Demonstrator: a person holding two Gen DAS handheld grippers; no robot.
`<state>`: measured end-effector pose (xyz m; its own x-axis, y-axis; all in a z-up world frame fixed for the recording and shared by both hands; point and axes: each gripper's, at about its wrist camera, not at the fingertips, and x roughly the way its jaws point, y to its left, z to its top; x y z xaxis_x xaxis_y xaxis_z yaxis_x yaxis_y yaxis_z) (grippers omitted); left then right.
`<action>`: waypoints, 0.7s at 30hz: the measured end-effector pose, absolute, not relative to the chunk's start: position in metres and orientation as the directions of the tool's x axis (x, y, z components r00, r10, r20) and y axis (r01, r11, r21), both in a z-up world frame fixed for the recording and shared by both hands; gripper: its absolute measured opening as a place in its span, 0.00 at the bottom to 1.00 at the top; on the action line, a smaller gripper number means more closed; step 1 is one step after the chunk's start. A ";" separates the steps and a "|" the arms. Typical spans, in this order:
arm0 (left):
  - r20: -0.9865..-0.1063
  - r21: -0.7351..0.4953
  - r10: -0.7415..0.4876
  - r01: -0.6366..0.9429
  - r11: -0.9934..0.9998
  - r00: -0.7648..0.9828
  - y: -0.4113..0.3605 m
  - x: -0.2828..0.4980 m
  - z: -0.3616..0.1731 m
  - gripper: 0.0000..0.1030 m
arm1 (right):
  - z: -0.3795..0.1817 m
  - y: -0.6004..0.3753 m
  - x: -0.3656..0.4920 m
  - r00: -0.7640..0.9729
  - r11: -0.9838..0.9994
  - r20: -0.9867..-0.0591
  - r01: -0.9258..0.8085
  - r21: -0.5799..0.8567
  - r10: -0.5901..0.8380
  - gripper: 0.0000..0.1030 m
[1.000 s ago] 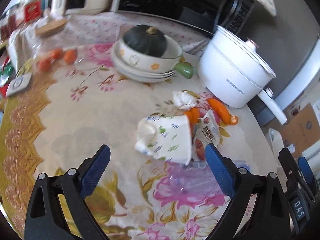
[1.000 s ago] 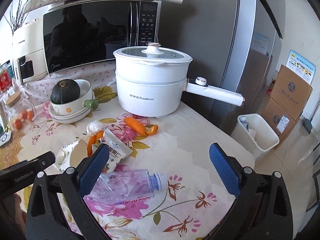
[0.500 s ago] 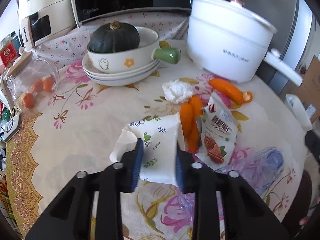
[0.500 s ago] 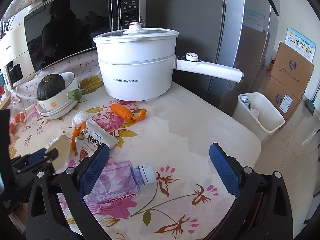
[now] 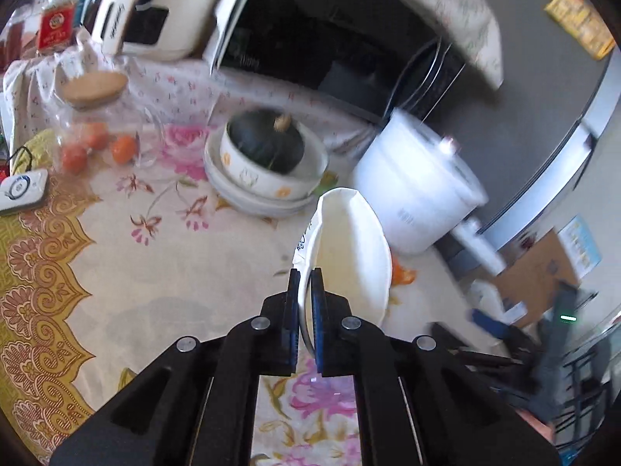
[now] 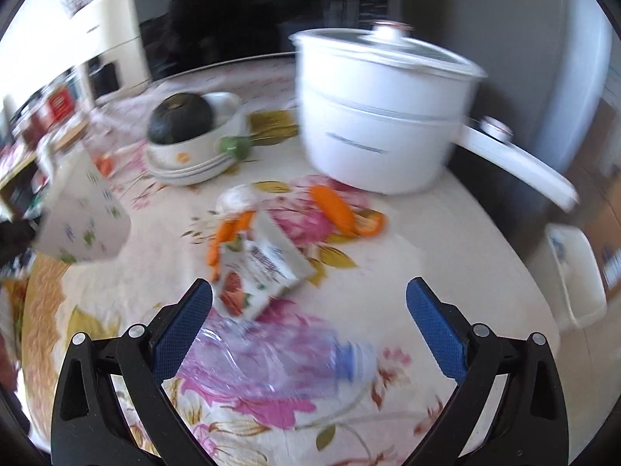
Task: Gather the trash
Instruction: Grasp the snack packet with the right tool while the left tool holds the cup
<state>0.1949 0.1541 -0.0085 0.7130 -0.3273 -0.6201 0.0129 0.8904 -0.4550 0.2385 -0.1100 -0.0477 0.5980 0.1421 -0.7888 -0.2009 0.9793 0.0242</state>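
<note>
A white paper cup (image 5: 349, 248) with small green and blue prints hangs above the floral table (image 5: 174, 272), mouth facing me. My left gripper (image 5: 306, 275) is pinched on its rim, jaws closing tight with the cup wall between the pads. In the right wrist view the cup (image 6: 83, 225) hangs blurred at the left. My right gripper (image 6: 308, 283) is open over a crushed clear plastic bottle (image 6: 271, 365) with a blue cap. Just beyond its fingers lies a snack packet (image 6: 260, 268). A crumpled tissue (image 6: 236, 196) and carrot scraps (image 6: 227, 233) lie further back.
A white electric pot (image 6: 380, 116) with a long handle stands at the back right. A bowl holding a dark squash (image 6: 182, 116) sits on stacked plates. A larger carrot (image 6: 333, 207) lies by the pot. A white bin (image 6: 574, 272) stands on the floor off the table's right edge.
My left gripper closed on the paper cup and lifted it off the table. My right gripper tilted down and came closer over the plastic bottle, staying open.
</note>
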 end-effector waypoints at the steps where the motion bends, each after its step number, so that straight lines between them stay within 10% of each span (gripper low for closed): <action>1: -0.592 -0.470 -0.337 0.026 0.882 0.732 0.156 0.187 0.002 0.05 | -0.049 -0.107 0.249 0.580 0.968 -0.796 -0.249 0.029 0.173 0.93; 14: -0.564 -0.496 -0.382 0.069 0.865 0.732 0.155 0.172 0.012 0.06 | -0.114 -0.062 0.316 0.298 0.826 -0.905 -0.556 0.094 0.304 0.79; 18: -0.576 -0.501 -0.383 0.057 0.863 0.722 0.156 0.173 0.007 0.06 | -0.120 -0.068 0.323 0.265 0.837 -0.897 -0.517 0.178 0.354 0.66; 19: -0.579 -0.501 -0.380 0.054 0.864 0.721 0.156 0.173 0.006 0.06 | -0.118 -0.069 0.323 0.261 0.834 -0.893 -0.518 0.191 0.367 0.45; 21: -0.584 -0.504 -0.379 0.046 0.863 0.717 0.157 0.174 0.003 0.06 | -0.118 -0.070 0.320 0.246 0.832 -0.900 -0.522 0.190 0.360 0.36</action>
